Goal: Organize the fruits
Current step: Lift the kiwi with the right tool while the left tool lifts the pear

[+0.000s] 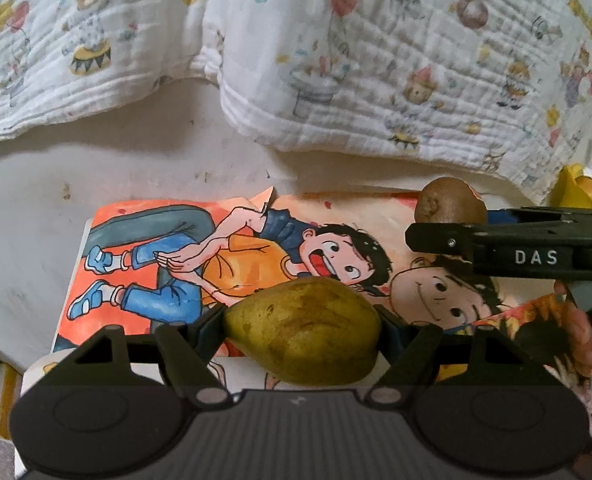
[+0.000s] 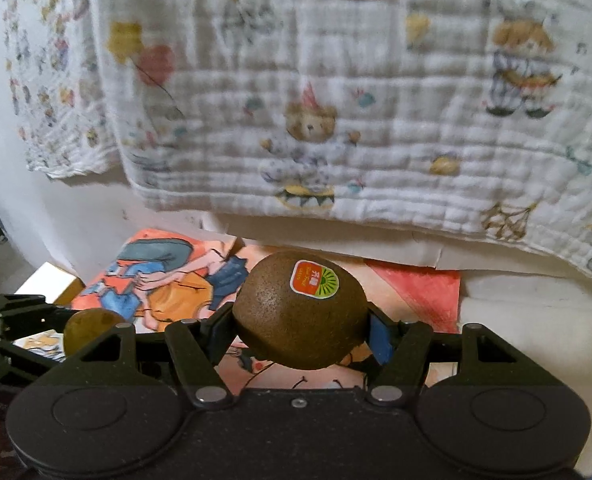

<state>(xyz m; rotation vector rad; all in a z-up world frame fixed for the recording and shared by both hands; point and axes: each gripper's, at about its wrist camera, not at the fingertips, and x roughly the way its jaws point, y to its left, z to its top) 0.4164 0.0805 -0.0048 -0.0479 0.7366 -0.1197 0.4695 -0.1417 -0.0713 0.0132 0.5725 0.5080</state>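
left claw (image 1: 302, 334) clamps a pear (image 1: 302, 330), right claw (image 2: 300, 330) a kiwi (image 2: 300, 316), above a cartoon-printed surface (image 1: 168, 248); patterned cloth (image 1: 376, 60) behind.

Pear clamped over a cartoon poster

The left gripper (image 1: 302, 330) squeezes a green-brown pear (image 1: 302, 330) above the cartoon poster (image 1: 184, 256); at the poster's right edge the right gripper (image 1: 450, 220) grips a kiwi (image 1: 446, 199), below a printed blanket (image 1: 336, 80).

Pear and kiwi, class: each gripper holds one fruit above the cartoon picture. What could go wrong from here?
1. The pear is gripped only at its sides by the left gripper; smooth and tapered, it may slip.
2. The kiwi is round and could roll free of the right gripper.
3. The grippers are close together and could collide.
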